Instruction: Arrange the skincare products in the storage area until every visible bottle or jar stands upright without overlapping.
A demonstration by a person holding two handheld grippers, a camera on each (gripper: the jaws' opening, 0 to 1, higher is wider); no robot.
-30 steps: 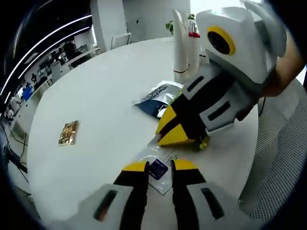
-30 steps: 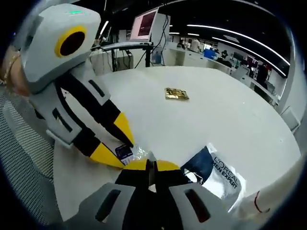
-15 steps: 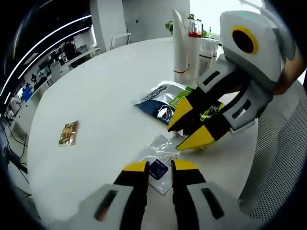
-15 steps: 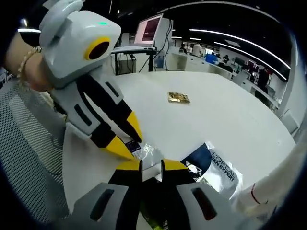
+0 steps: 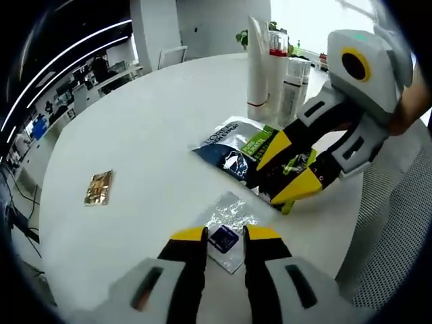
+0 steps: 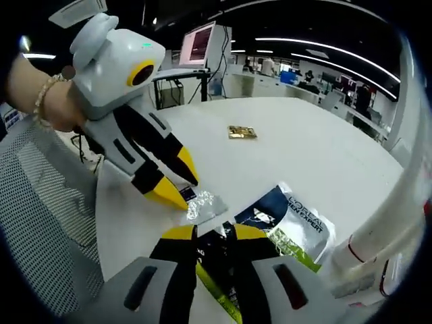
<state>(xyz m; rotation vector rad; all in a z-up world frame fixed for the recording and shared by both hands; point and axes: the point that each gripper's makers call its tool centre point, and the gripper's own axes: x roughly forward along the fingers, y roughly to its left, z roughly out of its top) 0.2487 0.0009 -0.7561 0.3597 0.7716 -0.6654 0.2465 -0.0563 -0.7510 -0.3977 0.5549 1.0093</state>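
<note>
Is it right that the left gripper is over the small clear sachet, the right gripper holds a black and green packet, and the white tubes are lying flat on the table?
Not quite. The white tubes stand upright, as the left gripper view shows. The rest holds: the left gripper is over the small clear sachet, and the right gripper holds a black and green packet.
</note>
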